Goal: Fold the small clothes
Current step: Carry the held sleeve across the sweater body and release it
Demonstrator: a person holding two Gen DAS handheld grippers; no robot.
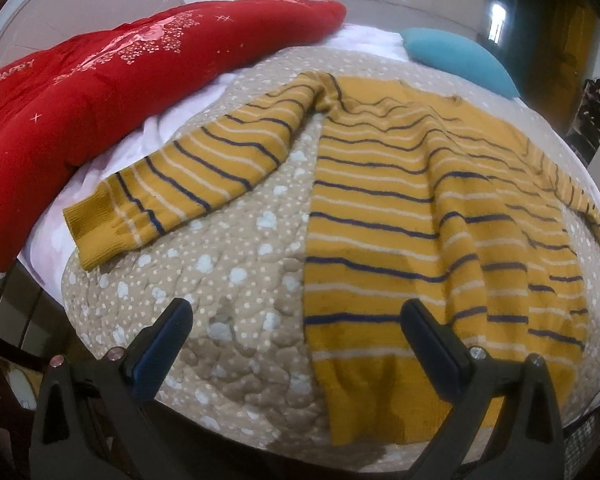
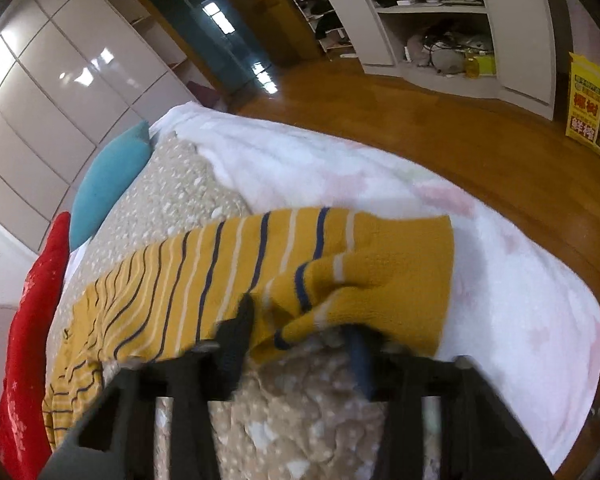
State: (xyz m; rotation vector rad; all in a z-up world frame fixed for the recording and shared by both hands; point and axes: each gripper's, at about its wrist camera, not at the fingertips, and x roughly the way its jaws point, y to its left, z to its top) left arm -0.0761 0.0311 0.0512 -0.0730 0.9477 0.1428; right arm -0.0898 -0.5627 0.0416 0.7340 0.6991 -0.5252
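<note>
A mustard sweater (image 1: 380, 200) with navy and white stripes lies flat on the bed, hem toward me. Its one sleeve (image 1: 172, 184) stretches out to the left. My left gripper (image 1: 296, 320) hovers open over the hem's left corner with nothing between its fingers. In the right wrist view the other sleeve (image 2: 400, 272) lies across the bed's edge, its cuff bunched up. My right gripper (image 2: 300, 328) pinches that bunched cuff: one finger (image 2: 240, 320) lies on top and the other finger (image 2: 360, 356) sits under the fabric.
The sweater rests on a beige dotted quilt (image 1: 240, 280) over a white blanket (image 2: 340, 168). A red quilt (image 1: 80, 92) and a blue pillow (image 1: 460, 56) lie at the far end. Wooden floor (image 2: 460, 140), a white shelf unit (image 2: 440, 20) and a yellow box (image 2: 590, 112) stand beyond the bed.
</note>
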